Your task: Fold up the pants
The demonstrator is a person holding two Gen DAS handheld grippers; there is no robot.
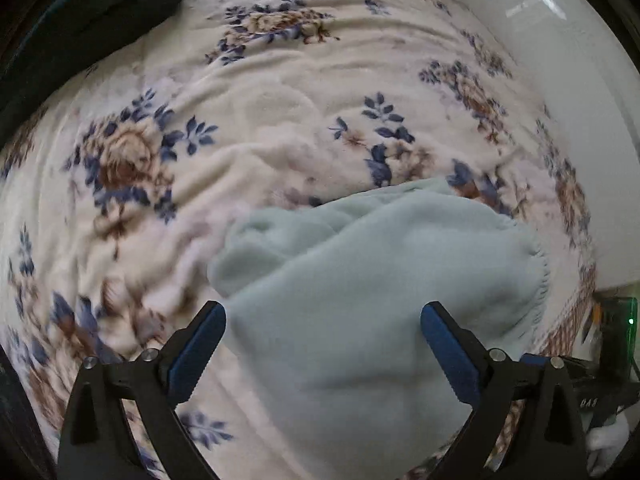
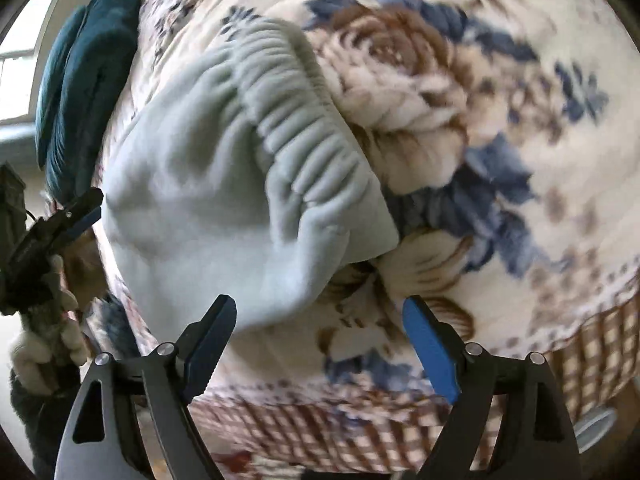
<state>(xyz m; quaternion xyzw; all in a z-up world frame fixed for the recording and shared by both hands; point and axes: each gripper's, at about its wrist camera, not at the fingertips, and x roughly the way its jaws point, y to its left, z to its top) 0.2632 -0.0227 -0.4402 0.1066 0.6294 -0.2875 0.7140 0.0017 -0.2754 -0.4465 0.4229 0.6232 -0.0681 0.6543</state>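
One pair of pale mint fleece pants [image 2: 208, 200] lies bunched on the bed's flowered blanket [image 1: 260, 112], its gathered elastic waistband [image 2: 304, 128] ridged and turned toward my right side. From my left hand-held gripper [image 1: 323, 320] the soft cloth spreads between and just beyond the fingers, which stand wide apart, gripping nothing. My right hand-held gripper [image 2: 320, 316] gapes equally wide, empty, just short of the waistband's corner.

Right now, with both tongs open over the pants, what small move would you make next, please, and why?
Probably ease the right tongs forward and close on the gathered waistband. Both tongs stand open and hold nothing, the pale green pants lie bunched on the floral blanket, and the waistband corner sits just ahead of the right fingertips.
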